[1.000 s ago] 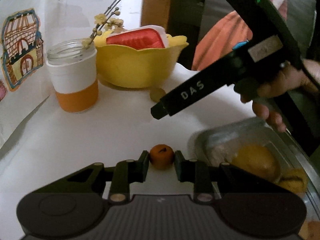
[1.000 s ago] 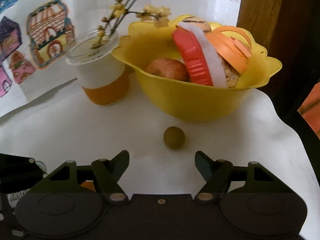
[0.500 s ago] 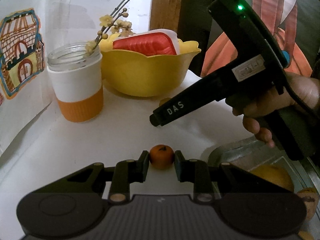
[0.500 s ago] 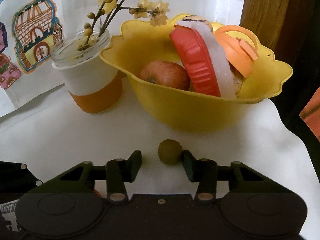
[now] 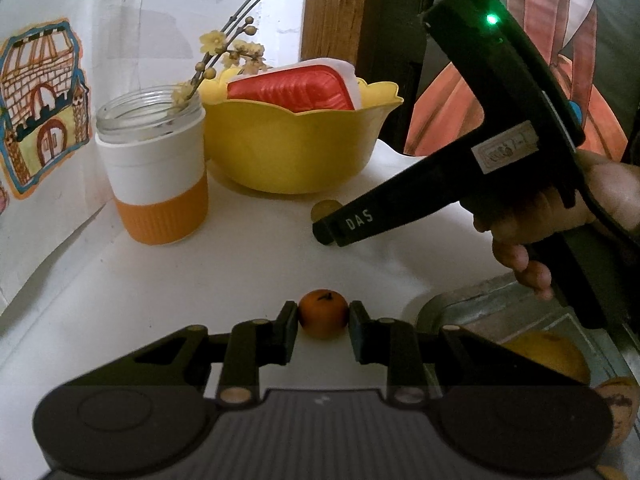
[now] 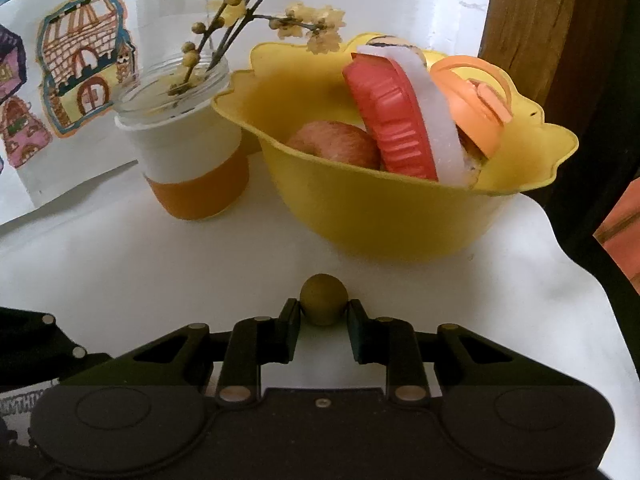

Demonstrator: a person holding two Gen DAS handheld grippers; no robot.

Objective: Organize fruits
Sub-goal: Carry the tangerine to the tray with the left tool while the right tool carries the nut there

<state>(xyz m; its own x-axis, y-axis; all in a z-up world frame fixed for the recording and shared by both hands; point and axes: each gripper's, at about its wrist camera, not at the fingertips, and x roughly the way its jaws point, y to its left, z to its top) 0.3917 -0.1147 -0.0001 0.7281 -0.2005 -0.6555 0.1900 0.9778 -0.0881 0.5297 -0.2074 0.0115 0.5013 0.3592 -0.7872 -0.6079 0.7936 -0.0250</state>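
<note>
A small orange fruit (image 5: 322,322) lies on the white table, and my left gripper (image 5: 323,312) is shut on it, both pads against its sides. A small olive-green fruit (image 6: 323,296) sits just in front of the yellow bowl (image 6: 380,216). My right gripper (image 6: 323,318) has its jaws closing on this fruit, and the pads touch both its sides. The left wrist view shows the right gripper (image 5: 326,234) from the side, held by a hand (image 5: 560,224), with the green fruit (image 5: 322,208) half hidden behind its tip.
The bowl holds an apple (image 6: 334,148), a red and white slice (image 6: 392,120) and an orange piece (image 6: 472,96). A glass jar (image 6: 188,152) with flower twigs stands left of it. A metal tray (image 5: 480,300) with a yellow fruit (image 5: 548,354) sits at the lower right.
My right gripper went from wide open behind the green fruit to closed around it, moving slightly towards the bowl. The left gripper stays shut on the orange fruit.
</note>
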